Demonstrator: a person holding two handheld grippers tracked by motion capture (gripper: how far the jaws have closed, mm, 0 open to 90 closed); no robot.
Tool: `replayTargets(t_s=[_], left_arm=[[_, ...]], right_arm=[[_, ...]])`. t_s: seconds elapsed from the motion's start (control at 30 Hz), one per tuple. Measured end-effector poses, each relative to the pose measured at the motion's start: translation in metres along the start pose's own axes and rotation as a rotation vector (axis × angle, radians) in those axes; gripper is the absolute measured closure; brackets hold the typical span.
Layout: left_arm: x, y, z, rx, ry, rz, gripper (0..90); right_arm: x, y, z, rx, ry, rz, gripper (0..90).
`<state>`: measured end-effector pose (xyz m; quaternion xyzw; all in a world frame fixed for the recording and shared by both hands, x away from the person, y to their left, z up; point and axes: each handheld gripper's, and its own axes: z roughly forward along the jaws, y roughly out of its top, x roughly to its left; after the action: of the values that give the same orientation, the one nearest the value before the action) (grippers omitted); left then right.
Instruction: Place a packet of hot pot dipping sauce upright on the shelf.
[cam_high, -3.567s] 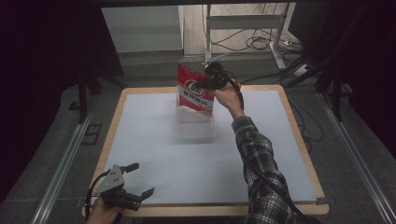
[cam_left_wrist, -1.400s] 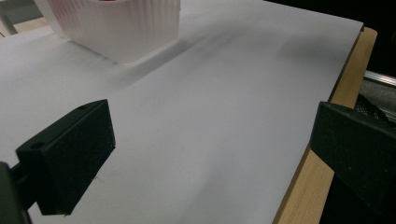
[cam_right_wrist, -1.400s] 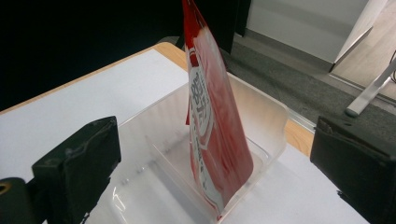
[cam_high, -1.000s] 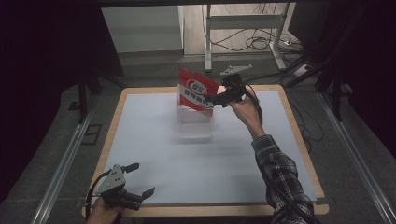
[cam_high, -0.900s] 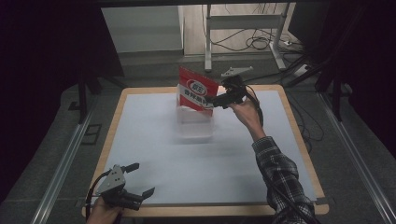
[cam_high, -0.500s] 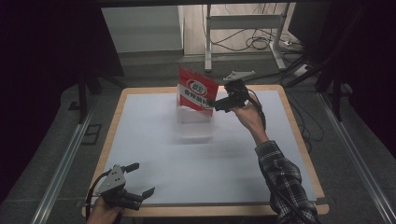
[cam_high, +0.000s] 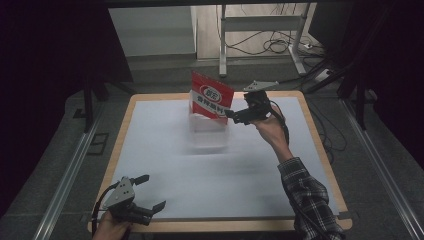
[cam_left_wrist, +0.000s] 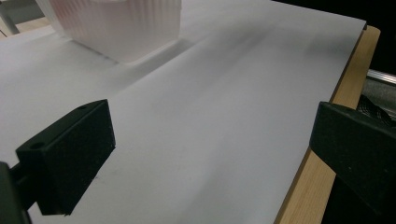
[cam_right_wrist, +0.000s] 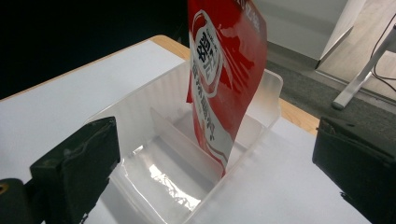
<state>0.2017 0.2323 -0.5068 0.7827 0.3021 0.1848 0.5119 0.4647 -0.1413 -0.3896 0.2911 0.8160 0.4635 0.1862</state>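
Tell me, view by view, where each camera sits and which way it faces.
High view: above the person's side, looking down on the table; forearms and both grippers show.
Left gripper view: rides the left gripper, low over the table; open jaws frame the clear bin.
Right gripper view: rides the right gripper, facing the red packet standing in the bin.
Shared: all three show the bin.

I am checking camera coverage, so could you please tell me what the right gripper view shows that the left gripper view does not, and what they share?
The right gripper view alone has the red packet standing in the clear divided bin, against its divider, with the right claw open before it. The left gripper view alone has the near wooden table edge and the open left claw over bare white surface. Both share the white tabletop and the ribbed bin.
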Motion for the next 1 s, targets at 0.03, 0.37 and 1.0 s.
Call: replayTargets(t_s=[0.03, 0.37, 1.0], left_arm=[[0.0, 0.0, 0.0, 0.0, 0.0, 0.0, 0.1], [-0.001, 0.0, 0.0, 0.003, 0.003, 0.003, 0.2], [-0.001, 0.0, 0.001, 0.001, 0.004, 0.002, 0.2]], right_arm=[[0.0, 0.0, 0.0, 0.0, 0.0, 0.0, 0.9], [0.01, -0.013, -0.006, 0.014, -0.01, 0.003, 1.6], [0.025, -0.037, -0.016, 0.013, -0.006, -0.019, 1.9]])
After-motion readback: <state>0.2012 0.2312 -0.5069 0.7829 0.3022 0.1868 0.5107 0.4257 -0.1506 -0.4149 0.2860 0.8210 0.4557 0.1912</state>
